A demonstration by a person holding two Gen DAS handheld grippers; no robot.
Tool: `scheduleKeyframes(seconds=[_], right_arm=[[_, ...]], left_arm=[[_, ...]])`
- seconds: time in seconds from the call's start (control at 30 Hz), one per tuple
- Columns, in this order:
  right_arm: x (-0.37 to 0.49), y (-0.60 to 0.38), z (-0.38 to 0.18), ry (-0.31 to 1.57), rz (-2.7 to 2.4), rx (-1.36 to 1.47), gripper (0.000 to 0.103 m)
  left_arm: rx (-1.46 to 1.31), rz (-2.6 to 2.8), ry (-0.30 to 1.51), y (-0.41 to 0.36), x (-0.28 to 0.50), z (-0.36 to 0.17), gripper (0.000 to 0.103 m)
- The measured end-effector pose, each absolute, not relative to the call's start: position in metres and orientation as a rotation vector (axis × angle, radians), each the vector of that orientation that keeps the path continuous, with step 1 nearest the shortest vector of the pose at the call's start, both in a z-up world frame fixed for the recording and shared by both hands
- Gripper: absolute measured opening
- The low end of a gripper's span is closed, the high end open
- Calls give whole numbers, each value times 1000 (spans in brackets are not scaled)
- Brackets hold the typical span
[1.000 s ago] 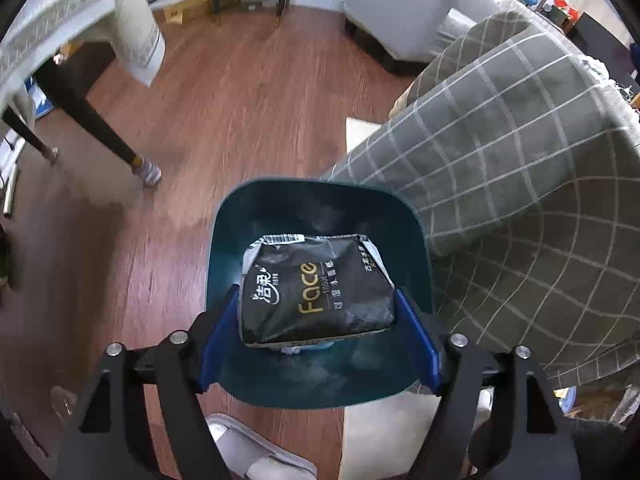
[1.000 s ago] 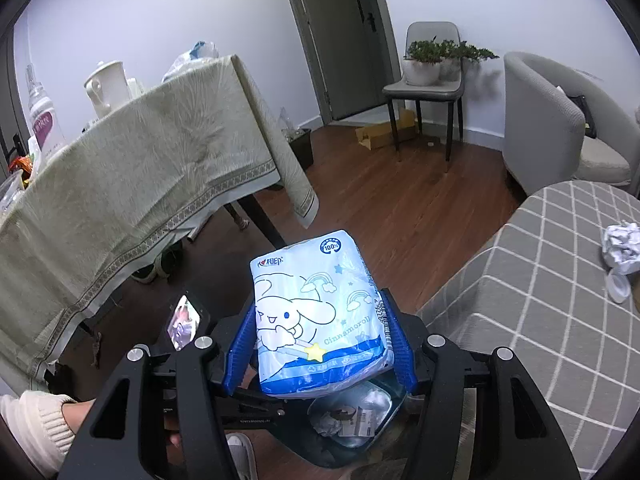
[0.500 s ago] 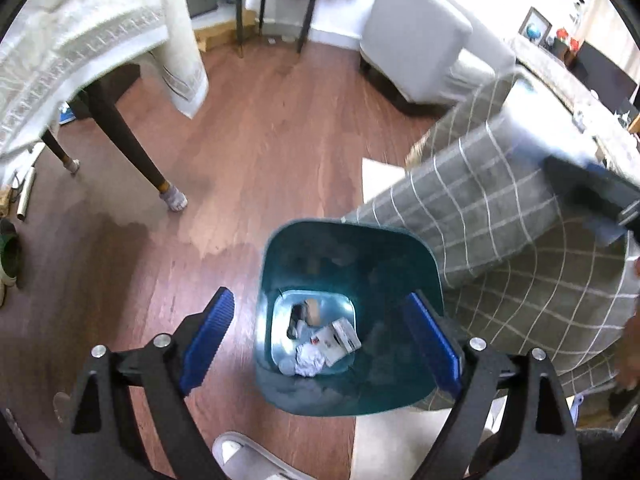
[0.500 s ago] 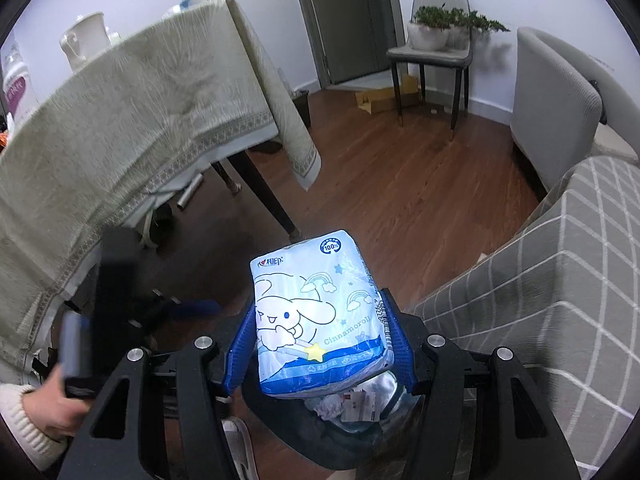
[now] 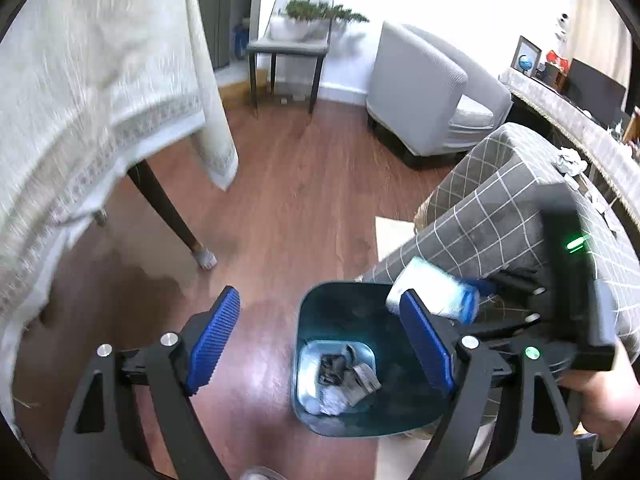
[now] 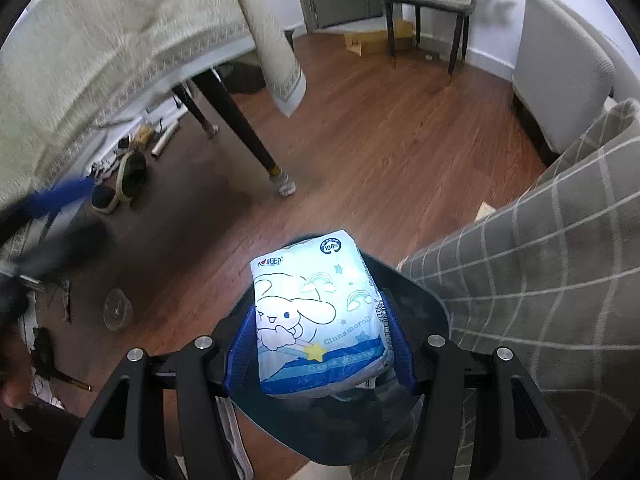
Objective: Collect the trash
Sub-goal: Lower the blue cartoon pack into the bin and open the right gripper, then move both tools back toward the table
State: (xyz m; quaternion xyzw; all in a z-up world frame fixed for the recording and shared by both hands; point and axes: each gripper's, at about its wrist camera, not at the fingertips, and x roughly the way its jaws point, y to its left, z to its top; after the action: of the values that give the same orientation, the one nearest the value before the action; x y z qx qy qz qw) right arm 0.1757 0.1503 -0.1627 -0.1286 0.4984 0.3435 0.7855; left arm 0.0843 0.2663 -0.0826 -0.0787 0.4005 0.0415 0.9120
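Glossy tissue pack [image 6: 320, 316] clamped in right tongs [image 6: 318, 350], over teal bin [image 5: 360, 364]

The left gripper [image 5: 320, 340] released the black pack into the bin [image 5: 360, 420] and lifted away, empty.

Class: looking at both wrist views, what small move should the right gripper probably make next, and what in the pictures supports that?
Probably open the right gripper: it grips the blue tissue pack directly above the open teal bin, and the left gripper is already open and empty.

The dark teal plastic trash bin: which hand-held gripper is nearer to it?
Right. The right hand-held gripper hangs directly over the bin; the left hand-held gripper hangs open beside it.
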Motion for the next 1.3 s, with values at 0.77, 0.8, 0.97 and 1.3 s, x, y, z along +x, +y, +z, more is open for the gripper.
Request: scheduleKeyframes(seconds=[0.77, 0.8, 0.97, 1.3], right_arm=[[164, 152, -217, 1212, 707, -389, 71], [162, 152, -208, 1193, 715, -382, 71], [155, 150, -171, 1106, 762, -352, 71], [147, 116, -88, 893, 796, -277, 68]], left_arm=[[-186, 0, 696, 240, 70, -13, 67], [-178, 2, 690, 240, 69, -11, 68], [-172, 10, 662, 240, 63, -2, 69], [-162, 40, 607, 232, 69, 14, 75]])
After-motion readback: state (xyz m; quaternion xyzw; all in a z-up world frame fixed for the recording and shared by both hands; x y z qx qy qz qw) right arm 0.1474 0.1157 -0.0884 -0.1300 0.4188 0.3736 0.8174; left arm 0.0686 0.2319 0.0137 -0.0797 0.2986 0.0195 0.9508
